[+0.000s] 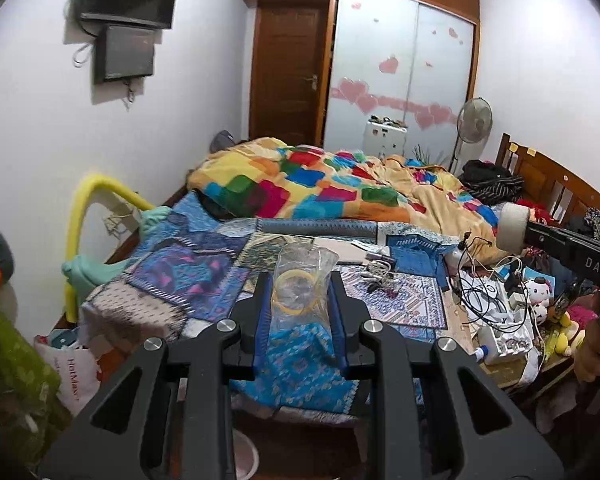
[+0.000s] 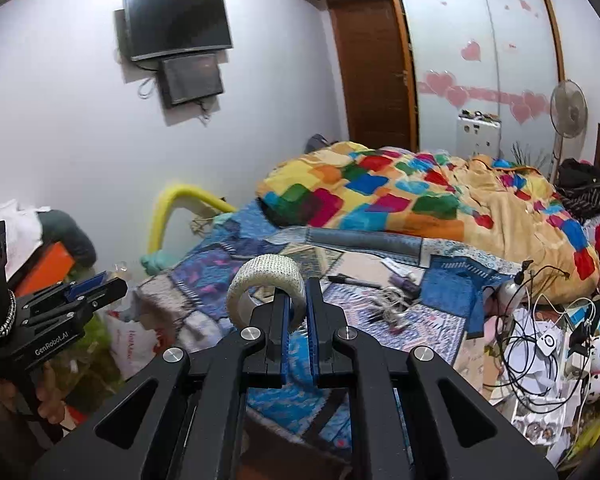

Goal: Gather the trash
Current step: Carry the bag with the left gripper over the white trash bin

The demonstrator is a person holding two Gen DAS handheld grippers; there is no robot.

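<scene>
My left gripper [image 1: 300,292] is shut on a clear plastic bag [image 1: 304,276] with a yellow ring inside, held upright above the foot of the bed. My right gripper [image 2: 297,300] is shut on a white tape roll [image 2: 266,280], gripping its right wall. The tape roll also shows at the right of the left wrist view [image 1: 512,226], at the tip of the right gripper. The left gripper shows at the left of the right wrist view [image 2: 88,284]; the bag is hard to make out there.
A bed with patterned blue cloths [image 1: 188,268] and a colourful quilt [image 1: 308,184] fills the middle. Tangled cables, boxes and soft toys [image 1: 512,304] crowd its right side. A pen and small items [image 2: 364,284] lie on the mat. A white shopping bag [image 1: 76,368] stands on the floor at left.
</scene>
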